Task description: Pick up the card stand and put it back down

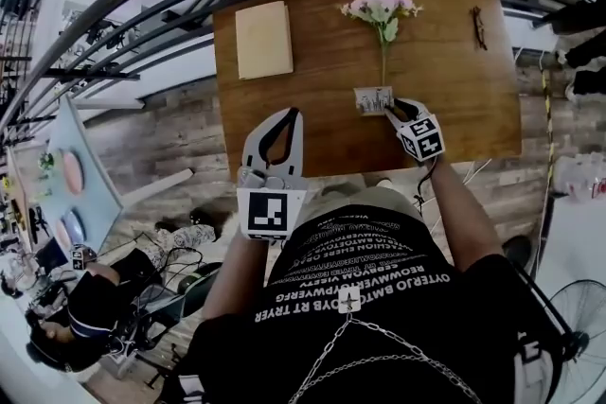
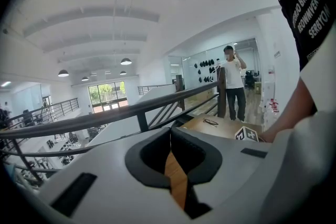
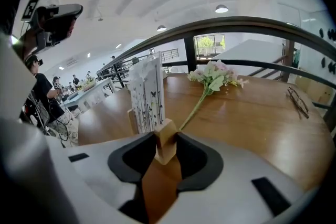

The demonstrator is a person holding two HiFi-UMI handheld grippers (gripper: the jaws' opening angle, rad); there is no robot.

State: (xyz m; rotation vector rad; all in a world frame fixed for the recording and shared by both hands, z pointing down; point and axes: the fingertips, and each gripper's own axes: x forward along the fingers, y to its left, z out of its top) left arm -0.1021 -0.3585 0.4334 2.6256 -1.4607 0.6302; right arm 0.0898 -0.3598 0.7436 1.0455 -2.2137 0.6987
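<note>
Right tool [image 3: 165, 145] is pinched on the little wooden base of the card stand [image 3: 148, 97], right at the stem end of the flower [image 3: 212, 76] on the table [image 3: 252, 113]. It looks light. The base is stiff but the paper card is floppy, so grab the wood. Left tool [image 2: 170, 136] is closed and empty.

We are seeing bright, even daylight and ceiling lamps [image 3: 221, 8]; fisheye distortion is bending edges, with dark vignetted corners.
</note>
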